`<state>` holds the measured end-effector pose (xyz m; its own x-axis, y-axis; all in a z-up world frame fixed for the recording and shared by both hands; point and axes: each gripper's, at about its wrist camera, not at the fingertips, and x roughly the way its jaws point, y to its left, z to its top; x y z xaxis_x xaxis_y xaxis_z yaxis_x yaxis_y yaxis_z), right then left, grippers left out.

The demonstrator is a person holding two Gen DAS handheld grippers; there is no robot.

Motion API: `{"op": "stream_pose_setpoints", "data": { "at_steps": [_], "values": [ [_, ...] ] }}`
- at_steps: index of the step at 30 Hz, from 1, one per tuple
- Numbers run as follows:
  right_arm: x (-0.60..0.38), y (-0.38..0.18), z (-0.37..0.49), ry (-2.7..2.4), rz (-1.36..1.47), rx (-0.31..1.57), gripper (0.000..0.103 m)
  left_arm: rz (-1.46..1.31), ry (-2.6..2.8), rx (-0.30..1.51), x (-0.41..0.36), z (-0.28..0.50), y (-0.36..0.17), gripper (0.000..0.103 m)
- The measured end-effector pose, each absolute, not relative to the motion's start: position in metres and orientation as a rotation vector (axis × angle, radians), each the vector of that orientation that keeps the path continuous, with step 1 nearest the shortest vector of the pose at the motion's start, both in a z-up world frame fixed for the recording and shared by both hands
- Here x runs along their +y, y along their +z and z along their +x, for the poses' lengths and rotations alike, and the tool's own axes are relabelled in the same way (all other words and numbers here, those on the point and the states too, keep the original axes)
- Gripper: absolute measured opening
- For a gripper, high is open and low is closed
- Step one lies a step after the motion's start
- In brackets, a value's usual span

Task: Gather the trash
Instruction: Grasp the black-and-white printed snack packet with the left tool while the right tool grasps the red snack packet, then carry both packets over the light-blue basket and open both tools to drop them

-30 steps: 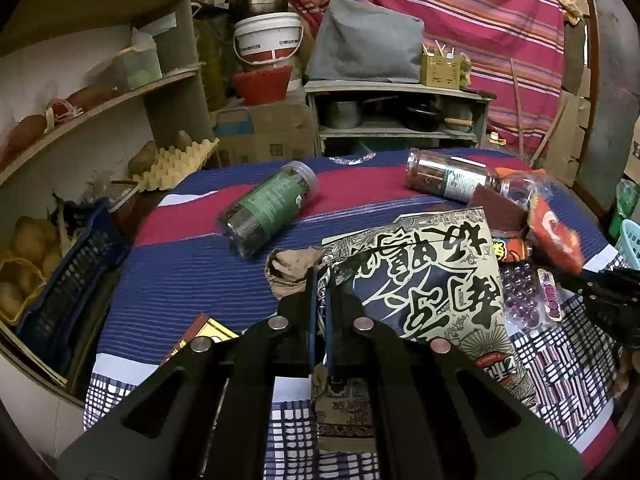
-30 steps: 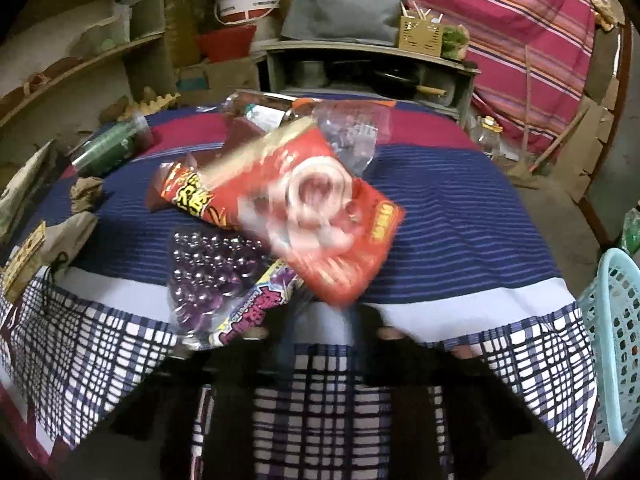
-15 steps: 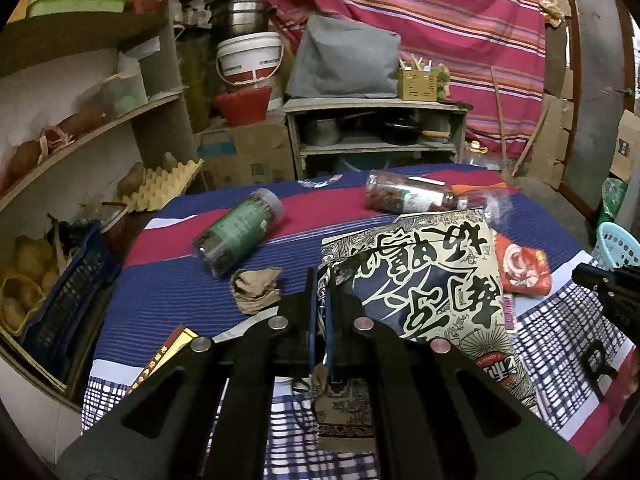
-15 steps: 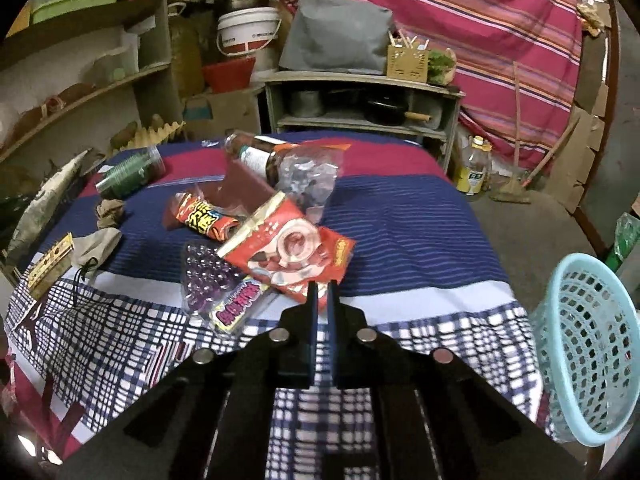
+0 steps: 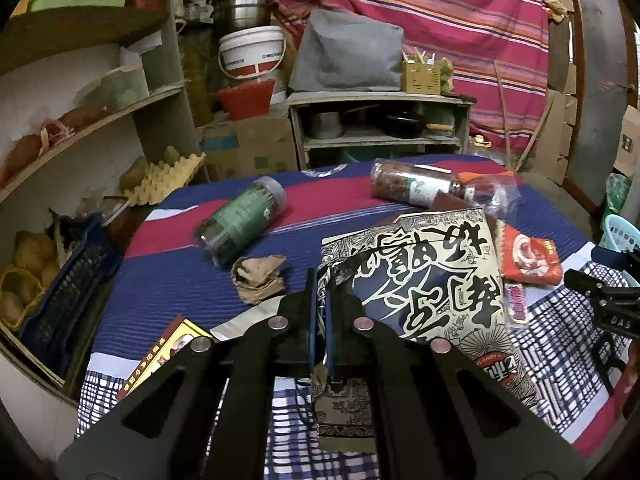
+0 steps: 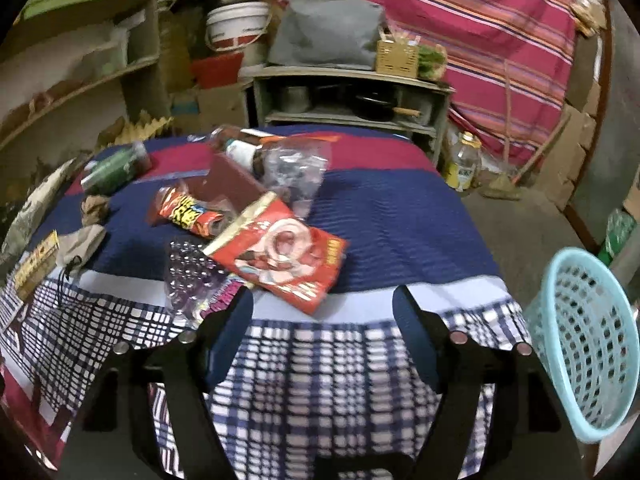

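My left gripper (image 5: 319, 280) is shut on a large dark-blue and cream snack bag (image 5: 424, 280) and holds it up over the table. My right gripper (image 6: 322, 304) is open and empty above the table's front edge, just short of a red snack packet (image 6: 284, 256). That packet lies on the blue striped cloth with a clear purple-candy bag (image 6: 192, 280) and a red-yellow wrapper (image 6: 184, 212) beside it. A light blue trash basket (image 6: 588, 344) stands off the table's right side.
A green-label jar (image 5: 240, 220), a dark bottle (image 5: 412, 186), a crumpled brown paper (image 5: 258, 278) and a yellow-red box (image 5: 160, 356) lie on the table (image 5: 168, 280). Shelves with produce and a blue crate stand left. A low shelf unit stands behind.
My right gripper has opened from shut and pulled back toward the table's front edge; the red packet it was lifting a second ago lies on the cloth. My left gripper keeps holding the big bag.
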<state>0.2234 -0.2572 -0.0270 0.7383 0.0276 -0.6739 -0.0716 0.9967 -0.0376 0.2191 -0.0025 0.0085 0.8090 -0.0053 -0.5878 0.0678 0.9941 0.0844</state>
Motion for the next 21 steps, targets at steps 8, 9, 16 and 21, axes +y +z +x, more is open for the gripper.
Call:
{"op": "stream_pose_setpoints", "data": {
  "at_steps": [8,9,16,21],
  "values": [
    [-0.223,-0.051,0.261,0.093,-0.167,0.807,0.071,0.084,-0.015,0.651,0.017,0.231,-0.003,0.002],
    [-0.223,-0.055,0.265,0.091,-0.169,0.823,0.070,0.083,-0.013,0.652,0.019,0.232,-0.004,0.002],
    [-0.237,-0.054,0.273,0.136,-0.072,0.841,0.019,0.074,-0.003,0.662,0.024,0.238,-0.008,0.002],
    [-0.251,-0.037,0.257,0.139,-0.027,0.783,0.009,0.081,-0.011,0.650,0.016,0.235,-0.003,0.002]
  ]
}}
